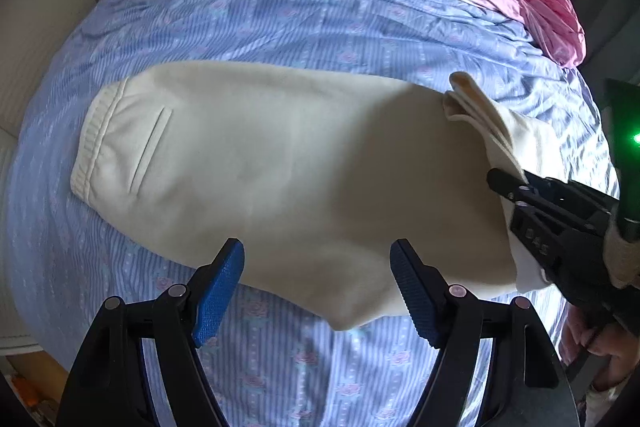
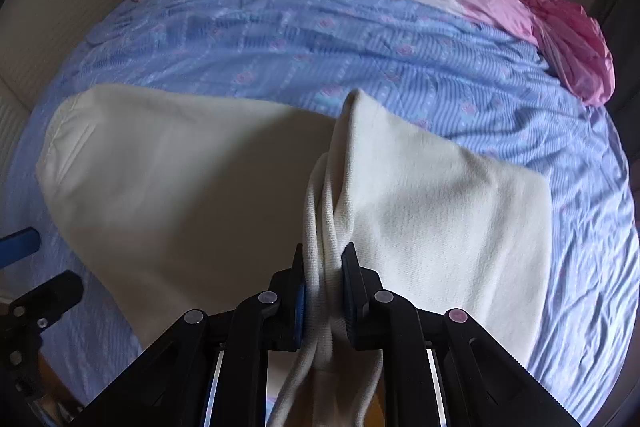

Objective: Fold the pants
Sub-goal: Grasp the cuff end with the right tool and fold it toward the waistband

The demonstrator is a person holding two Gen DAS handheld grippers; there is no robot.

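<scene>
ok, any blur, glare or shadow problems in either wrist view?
Left wrist: heavy fisheye bowing, black corner vignette, green LED flare at right edge, pants evenly lit. Right wrist: same bowing; lifted fabric shades the pants; bunched hems by the right hand-held gripper look soft.

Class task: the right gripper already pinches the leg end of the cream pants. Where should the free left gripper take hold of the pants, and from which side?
Probably the near edge of the pants, just ahead of the open left gripper, coming in low from the near side. That edge lies flat on the bedsheet, so a finger can slide under it. The right gripper holds the lifted leg end.
</scene>
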